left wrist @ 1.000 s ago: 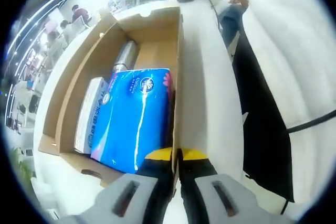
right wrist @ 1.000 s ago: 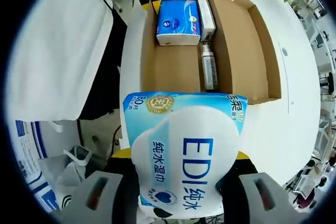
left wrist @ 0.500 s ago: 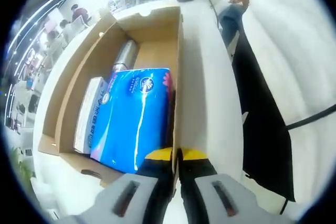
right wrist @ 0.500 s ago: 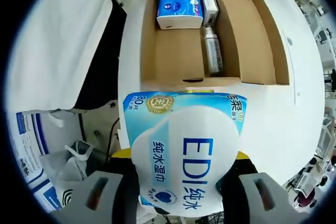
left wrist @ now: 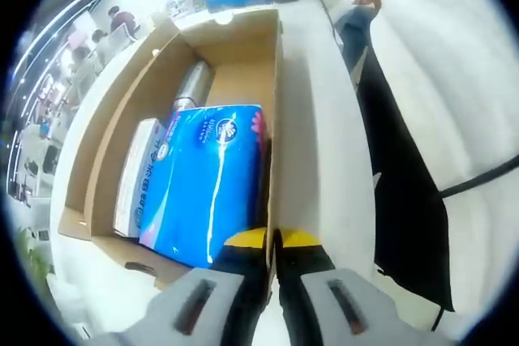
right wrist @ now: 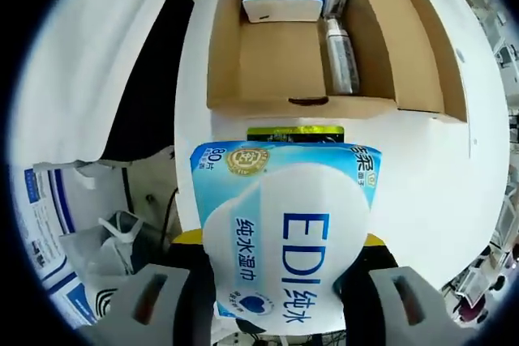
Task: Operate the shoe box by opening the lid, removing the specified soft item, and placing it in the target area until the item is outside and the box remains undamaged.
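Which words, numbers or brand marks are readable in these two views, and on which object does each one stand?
"EDI" in large blue letters: on the wet wipes pack held in the right hand-held gripper.
"纯水湿巾": on the same pack, left of "EDI".
"80片": top left corner of the pack.
Round gold seal on the pack: too small to read.
Print on the blue tissue pack in the shoe box: too blurred to read.

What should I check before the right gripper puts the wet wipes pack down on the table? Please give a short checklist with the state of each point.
1. Wet wipes pack held in the right gripper: ok.
2. Pack is outside the shoe box: ok.
3. Left gripper closed on the box wall, steadying it: ok.
4. Box undamaged: ok as far as visible.
5. Blue tissue pack and bottle remain inside: ok.
6. Table under the pack free: cannot tell; a yellow-and-black label lies there.
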